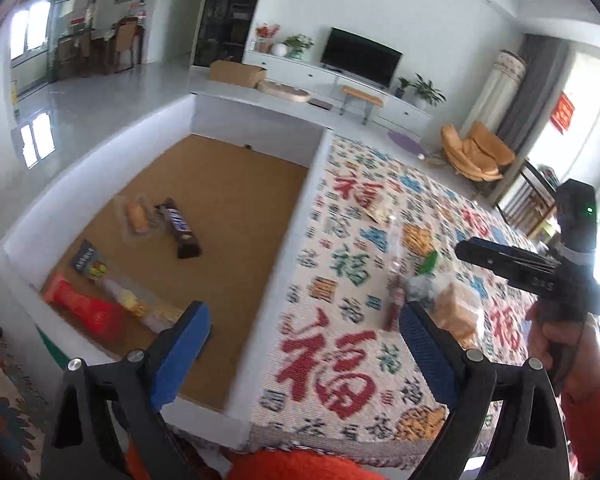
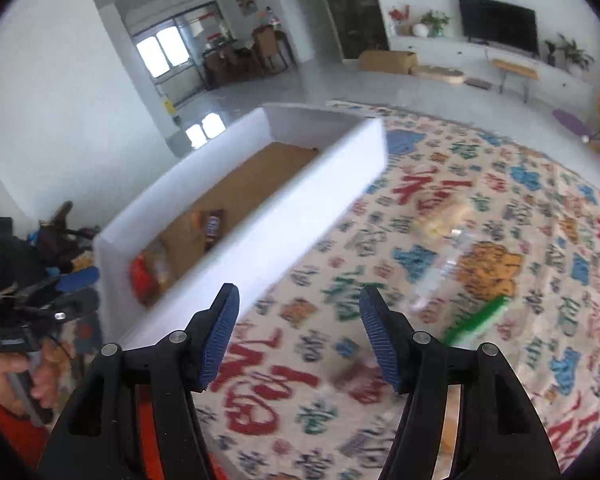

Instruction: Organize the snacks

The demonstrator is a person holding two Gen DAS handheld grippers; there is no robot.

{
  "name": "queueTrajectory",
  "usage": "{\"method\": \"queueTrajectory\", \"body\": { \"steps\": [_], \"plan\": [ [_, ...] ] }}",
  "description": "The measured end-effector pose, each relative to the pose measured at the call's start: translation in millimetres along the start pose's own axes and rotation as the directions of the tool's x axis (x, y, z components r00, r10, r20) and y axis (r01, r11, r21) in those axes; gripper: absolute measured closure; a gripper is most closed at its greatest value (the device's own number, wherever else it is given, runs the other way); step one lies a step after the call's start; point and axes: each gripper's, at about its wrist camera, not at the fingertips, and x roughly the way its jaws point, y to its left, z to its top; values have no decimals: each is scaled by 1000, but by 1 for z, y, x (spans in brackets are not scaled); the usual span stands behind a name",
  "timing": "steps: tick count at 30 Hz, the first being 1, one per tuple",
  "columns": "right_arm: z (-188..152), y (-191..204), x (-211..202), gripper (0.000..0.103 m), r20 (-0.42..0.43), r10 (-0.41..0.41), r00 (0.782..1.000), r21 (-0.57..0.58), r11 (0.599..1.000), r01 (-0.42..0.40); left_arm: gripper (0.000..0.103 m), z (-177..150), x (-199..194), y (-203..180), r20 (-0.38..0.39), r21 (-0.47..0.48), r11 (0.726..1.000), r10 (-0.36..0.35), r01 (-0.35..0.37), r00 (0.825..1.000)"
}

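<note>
left tongs [image 1: 304, 322] wide open, nothing btwn the blue pads, hovering over the seam where the white box [image 1: 318, 168] meets the patterned cloth [image 1: 340, 380] on the counter. inside the box, ahead-left of the left tongs: snickers bar [image 1: 180, 229] lying flat mid-floor, wrapped cake [image 1: 137, 216] just beside it on its left, red packet [image 1: 82, 308] and a clear-wrapped yellow snack [image 1: 134, 304] by the near-left wall, dark small packet [image 1: 87, 261] just behind those. on the cloth, ahead-right of the left tongs: bagged bread [image 1: 458, 312] close to the right pad, thin red stick snack [image 1: 394, 300] beside it, clear bag w/ green bit [image 1: 426, 264] further back. right tongs [image 2: 298, 328] also open & empty, over the cloth near the box's long wall; view blurred, green streak [image 2: 476, 320] off to their right, can't tell which snack.
</note>
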Motion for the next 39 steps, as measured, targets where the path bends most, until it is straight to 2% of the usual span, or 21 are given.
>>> {"method": "queueTrajectory", "body": {
  "steps": [3,6,9,13,16,18,21,24,27,31,39],
  "plan": [
    [-36,-57,-22,37,2,-149,989,45,988,149,7,-16,27,-42,-68,53,996,-67,70,995],
    [-77,-109,-42,37,-26,-261,965,118,958,262,7,-29,62,-69,-131,81,994,-68,79,989],
    [-115,-147,-55,37,-61,-352,934,159,920,358,8,-44,94,-76,-174,87,996,-18,34,985],
    [-148,-172,-58,37,-95,-414,905,166,890,424,8,-60,123,-75,-210,76,997,44,-29,977],
    [-160,-178,-52,37,-94,-433,896,157,883,443,8,-64,142,-78,-224,86,994,79,-61,971],
    [-165,-181,-47,37,-89,-428,899,167,884,437,8,-67,148,-82,-229,94,993,86,-66,970],
    [-170,-179,-43,27,-58,-431,901,196,880,433,8,-71,157,-87,-255,126,987,128,-98,959],
    [-167,-172,-37,25,-68,-466,882,156,868,471,7,-73,160,-89,-253,145,982,151,-117,956],
    [-167,-176,-38,23,-70,-452,889,175,872,457,5,-75,165,-93,-254,178,975,176,-133,951],
    [-168,-176,-37,20,-75,-463,883,173,866,469,0,-79,170,-102,-262,236,959,220,-158,940],
    [-168,-177,-37,19,-77,-463,883,179,865,469,0,-78,170,-101,-263,238,958,220,-158,939]
  ]
}}
